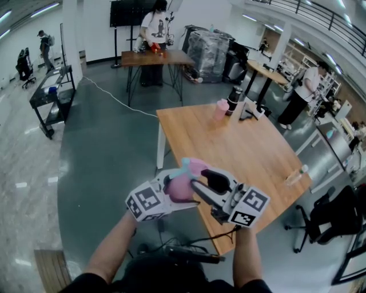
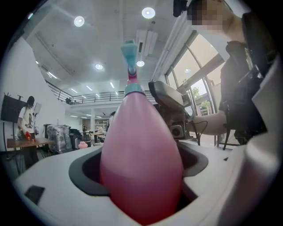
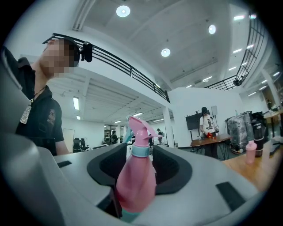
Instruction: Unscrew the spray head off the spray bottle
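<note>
Left gripper view: jaws hide base of spray bottle [image 2: 141,163].

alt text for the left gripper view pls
Pink spray bottle fills the centre, clamped between the left gripper's jaws, tapering up to a teal spray head. Behind: a white ceiling with round lights, a person at right.
</note>
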`<action>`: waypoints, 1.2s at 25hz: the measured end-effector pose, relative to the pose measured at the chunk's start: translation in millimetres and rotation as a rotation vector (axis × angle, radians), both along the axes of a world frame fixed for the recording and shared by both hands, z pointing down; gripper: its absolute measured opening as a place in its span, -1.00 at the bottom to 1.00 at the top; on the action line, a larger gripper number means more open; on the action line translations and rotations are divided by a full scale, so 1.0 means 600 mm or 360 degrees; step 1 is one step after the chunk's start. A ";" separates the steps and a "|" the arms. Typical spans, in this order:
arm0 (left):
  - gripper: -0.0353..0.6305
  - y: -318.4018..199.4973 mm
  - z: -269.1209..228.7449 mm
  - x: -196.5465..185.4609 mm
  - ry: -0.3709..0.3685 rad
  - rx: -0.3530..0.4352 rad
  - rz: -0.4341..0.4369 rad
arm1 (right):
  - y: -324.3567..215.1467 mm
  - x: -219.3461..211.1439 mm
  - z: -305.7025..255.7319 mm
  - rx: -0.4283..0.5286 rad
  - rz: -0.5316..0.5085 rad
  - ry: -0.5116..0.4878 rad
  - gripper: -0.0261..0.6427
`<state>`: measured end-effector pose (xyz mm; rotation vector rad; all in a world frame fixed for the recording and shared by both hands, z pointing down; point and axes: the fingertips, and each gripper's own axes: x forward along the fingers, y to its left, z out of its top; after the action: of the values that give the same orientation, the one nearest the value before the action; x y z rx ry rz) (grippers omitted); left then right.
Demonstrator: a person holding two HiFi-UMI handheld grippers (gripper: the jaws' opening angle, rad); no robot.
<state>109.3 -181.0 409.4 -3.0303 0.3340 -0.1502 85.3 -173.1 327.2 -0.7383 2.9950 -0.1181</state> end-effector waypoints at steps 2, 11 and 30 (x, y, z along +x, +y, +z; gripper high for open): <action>0.43 -0.009 -0.003 -0.003 0.0004 0.0018 -0.0062 | -0.009 0.003 0.000 -0.0007 0.0090 0.0018 -0.39; 0.43 -0.049 -0.004 -0.004 -0.0021 0.0082 -0.0329 | -0.029 0.005 -0.008 -0.0087 0.0459 0.0008 -0.39; 0.43 -0.087 0.003 -0.025 -0.0128 0.0220 -0.0632 | -0.061 -0.013 -0.005 -0.0199 0.0733 -0.0058 -0.41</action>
<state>94.1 -233.4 411.2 -2.7759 0.8952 -0.2617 77.2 -209.9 324.0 -1.3941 2.7144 -0.2925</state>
